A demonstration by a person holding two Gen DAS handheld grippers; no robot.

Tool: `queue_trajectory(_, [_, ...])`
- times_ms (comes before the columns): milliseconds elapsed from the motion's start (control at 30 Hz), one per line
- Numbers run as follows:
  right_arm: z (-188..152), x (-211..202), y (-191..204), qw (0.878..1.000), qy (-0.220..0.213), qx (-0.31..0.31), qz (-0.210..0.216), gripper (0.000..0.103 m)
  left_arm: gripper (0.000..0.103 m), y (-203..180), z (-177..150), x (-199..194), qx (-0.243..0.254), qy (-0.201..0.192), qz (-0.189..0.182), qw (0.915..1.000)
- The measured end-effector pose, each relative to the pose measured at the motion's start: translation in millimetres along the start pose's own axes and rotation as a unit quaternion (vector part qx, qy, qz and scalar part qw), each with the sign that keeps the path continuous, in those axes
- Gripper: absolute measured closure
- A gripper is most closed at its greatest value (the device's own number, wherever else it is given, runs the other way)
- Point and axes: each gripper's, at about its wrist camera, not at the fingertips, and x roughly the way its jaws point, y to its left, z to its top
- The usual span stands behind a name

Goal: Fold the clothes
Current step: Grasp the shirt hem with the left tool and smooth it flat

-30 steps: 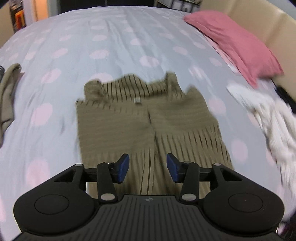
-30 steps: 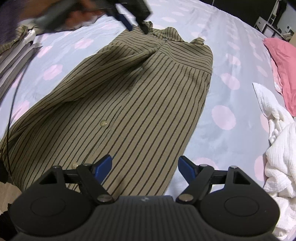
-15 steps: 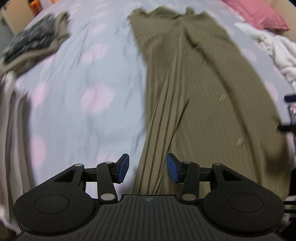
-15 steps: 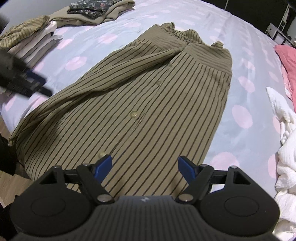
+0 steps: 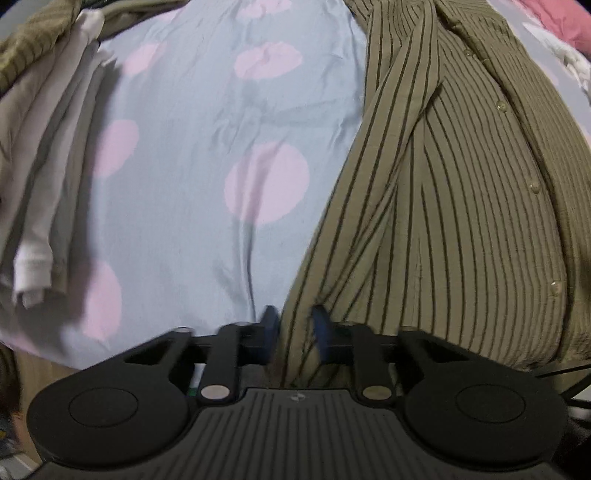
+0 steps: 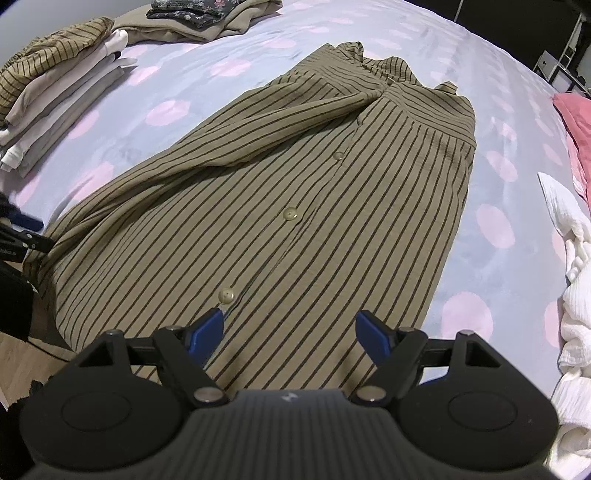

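Note:
An olive shirt with dark stripes lies buttoned and flat on the bed, collar at the far end. Its left sleeve is folded in across the front. In the left wrist view the shirt fills the right half. My left gripper sits at the shirt's near left corner by the bed edge. Its jaws are drawn close and striped fabric fills the gap between them. The right wrist view shows that left gripper at the frame's left edge. My right gripper hovers open over the hem, just right of the button line.
The bedsheet is grey-blue with pink dots. A stack of folded clothes lies left of the shirt, and another pile sits at the far end. A crumpled white garment and a pink pillow lie on the right. Wooden floor shows lower left.
My left gripper swept from the collar end down to the near left hem corner, and its jaws narrowed onto the fabric. My right gripper stayed open and moved slightly back from the hem.

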Motion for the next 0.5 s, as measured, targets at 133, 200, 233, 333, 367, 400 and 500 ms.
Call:
queue_trajectory(133, [-6, 0, -2, 1.000, 0.003, 0.009, -0.006, 0.022, 0.101, -1, -10, -23, -0.011, -0.030, -0.029, 0.9991])
queue_trajectory(200, [-8, 1, -4, 1.000, 0.007, 0.014, -0.008, 0.022, 0.102, -6, -14, -40, -0.015, -0.046, -0.048, 0.9977])
queue_trajectory(233, [-9, 2, -5, 1.000, 0.009, 0.016, -0.009, 0.022, 0.102, -9, -16, -49, -0.015, -0.055, -0.059, 0.9967])
queue_trajectory(333, [-11, 2, -6, 1.000, 0.012, 0.023, -0.009, 0.022, 0.102, -27, -20, -77, -0.002, -0.076, -0.088, 0.9932])
queue_trajectory(367, [-12, 1, -5, 1.000, 0.012, 0.029, -0.006, 0.022, 0.102, -34, -21, -86, 0.003, -0.082, -0.098, 0.9918])
queue_trajectory(400, [-13, 0, -5, 0.999, 0.011, 0.034, -0.003, 0.022, 0.102, -43, -21, -88, 0.014, -0.083, -0.104, 0.9910])
queue_trajectory(500, [-16, -2, -4, 0.999, 0.009, 0.052, 0.007, 0.022, 0.102, -71, -24, -93, 0.046, -0.083, -0.122, 0.9880])
